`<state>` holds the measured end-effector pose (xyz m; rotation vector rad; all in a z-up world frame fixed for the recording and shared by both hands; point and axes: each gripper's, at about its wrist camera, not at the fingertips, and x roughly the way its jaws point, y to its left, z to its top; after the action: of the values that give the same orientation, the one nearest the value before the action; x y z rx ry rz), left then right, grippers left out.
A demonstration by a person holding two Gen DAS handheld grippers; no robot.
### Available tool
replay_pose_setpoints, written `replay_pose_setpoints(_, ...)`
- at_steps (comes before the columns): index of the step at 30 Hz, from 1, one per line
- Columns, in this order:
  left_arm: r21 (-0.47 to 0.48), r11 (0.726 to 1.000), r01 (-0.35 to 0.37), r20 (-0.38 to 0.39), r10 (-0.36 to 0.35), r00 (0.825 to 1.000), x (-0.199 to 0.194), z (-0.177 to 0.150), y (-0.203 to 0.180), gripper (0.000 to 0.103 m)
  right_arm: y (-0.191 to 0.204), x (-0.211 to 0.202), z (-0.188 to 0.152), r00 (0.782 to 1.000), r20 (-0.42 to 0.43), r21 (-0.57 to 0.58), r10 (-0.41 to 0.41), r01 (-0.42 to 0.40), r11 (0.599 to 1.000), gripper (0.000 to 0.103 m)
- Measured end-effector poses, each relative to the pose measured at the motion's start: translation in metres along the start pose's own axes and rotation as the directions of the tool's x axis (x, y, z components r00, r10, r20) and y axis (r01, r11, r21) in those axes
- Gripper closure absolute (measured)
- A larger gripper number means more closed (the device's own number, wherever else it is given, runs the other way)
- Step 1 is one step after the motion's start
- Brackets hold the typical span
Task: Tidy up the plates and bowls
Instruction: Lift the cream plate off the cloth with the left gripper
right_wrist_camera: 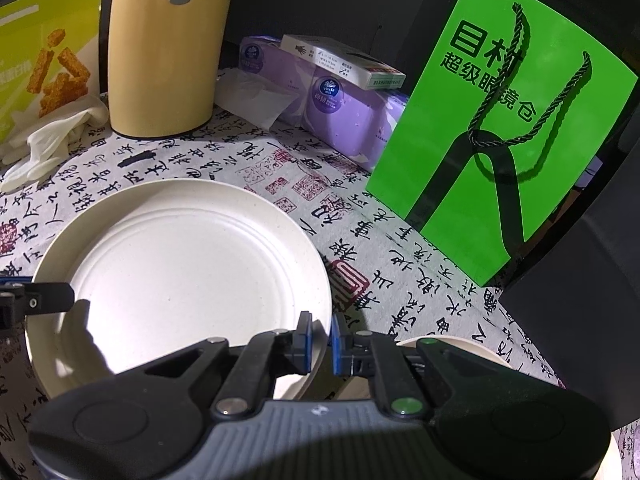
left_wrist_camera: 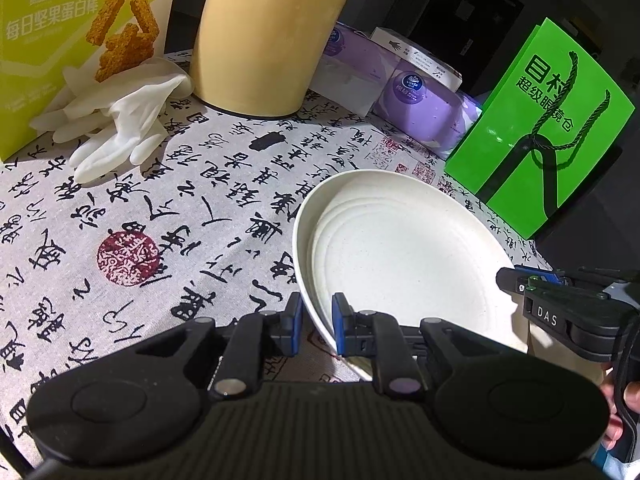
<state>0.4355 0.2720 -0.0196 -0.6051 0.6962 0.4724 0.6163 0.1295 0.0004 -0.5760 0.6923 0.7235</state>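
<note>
A cream plate (left_wrist_camera: pixel 400 248) with ringed grooves is held by both grippers at opposite rims, over the calligraphy tablecloth (left_wrist_camera: pixel 160 220). My left gripper (left_wrist_camera: pixel 317 320) is shut on the plate's near-left rim, which passes between its blue pads. In the same view my right gripper (left_wrist_camera: pixel 506 280) comes in from the right and clamps the far rim. The right wrist view shows the plate (right_wrist_camera: pixel 180 272) with my right gripper (right_wrist_camera: pixel 320 338) shut on its right rim, and my left gripper (right_wrist_camera: pixel 60 296) at its left rim. Another cream dish rim (right_wrist_camera: pixel 452 344) peeks out beside the right gripper.
A tall yellow jug (left_wrist_camera: pixel 264 36) stands at the back, with white gloves (left_wrist_camera: pixel 120 120) and a yellow snack box (left_wrist_camera: pixel 60 40) to its left. Purple tissue packs (left_wrist_camera: pixel 412 96) and a green paper bag (left_wrist_camera: pixel 552 128) stand at the back right, near the table's edge.
</note>
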Motion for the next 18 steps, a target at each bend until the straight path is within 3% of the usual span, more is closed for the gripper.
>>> replay_pose_setpoints(18,-0.005,1.000,-0.003,0.023,0.003,1.000,-0.0060,-0.0009,-0.0005,0.087,-0.0005,-0.0081,-0.0004,0.999,0.048,0.010,-0.003,0.002,1.000,0.094)
